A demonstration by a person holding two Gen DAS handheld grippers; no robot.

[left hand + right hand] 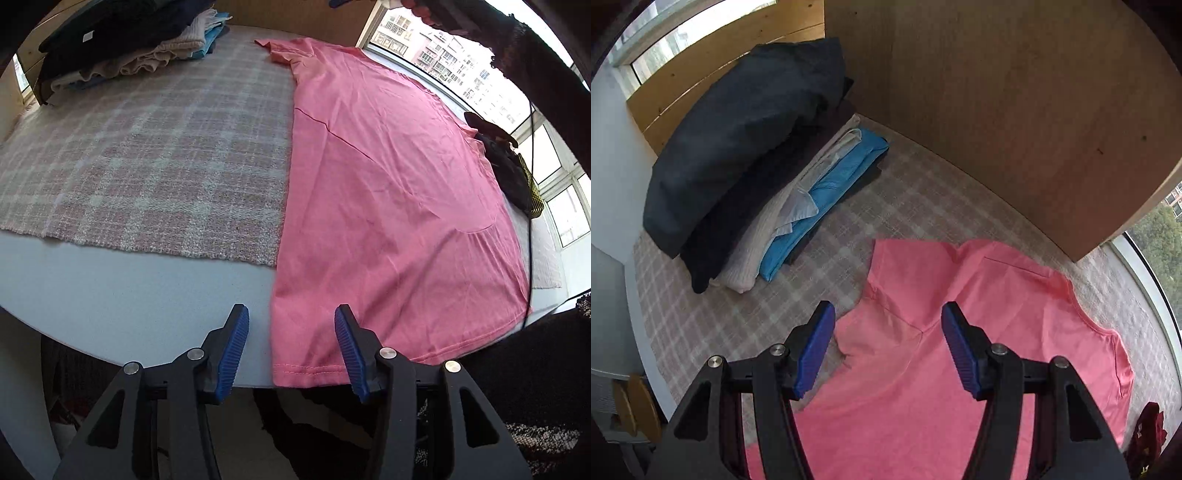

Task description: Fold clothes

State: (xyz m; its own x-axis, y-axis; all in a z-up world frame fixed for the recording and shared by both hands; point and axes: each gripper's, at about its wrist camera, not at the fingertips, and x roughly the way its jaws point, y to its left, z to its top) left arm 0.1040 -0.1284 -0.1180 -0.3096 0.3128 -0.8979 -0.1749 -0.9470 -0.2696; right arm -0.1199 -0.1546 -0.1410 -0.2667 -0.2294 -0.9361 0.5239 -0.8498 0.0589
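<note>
We've got the pink T-shirt [388,184] lying on the plaid cloth [147,158] that covers the tabletop [129,295], its hem end hanging just over the near edge. In the left wrist view its left side runs in a long straight line from hem to shoulder, w/ one sleeve [284,51] poking out at the far end. A diagonal crease crosses the body, so that side may already be folded inward, but we can't tell for sure from this angle. In the right wrist view the collar end shows: one sleeve [897,266] spread flat, fabric a bit bunched beside it, the other shoulder running toward the window.

Left gripper [291,350] hovers at the hem corner, jaws wide apart, nothing between them; the shirt's edge lies in the gap below. Right gripper [888,347] hangs over the sleeve/shoulder area, also spread wide and holding nothing.

Progress, as we judge it: a stack of folded clothes [750,177] (dark, cream, blue) sits at the far left of the tabletop, so several garments already lie folded. The pink shirt isn't a compact packet yet: it's at full length, sleeves out. What's left for it is bringing sides and sleeves in, halving the length and getting it onto the stack. A dark item [506,162] lies beyond the shirt near the window; we can't tell whether it's more laundry.
</note>
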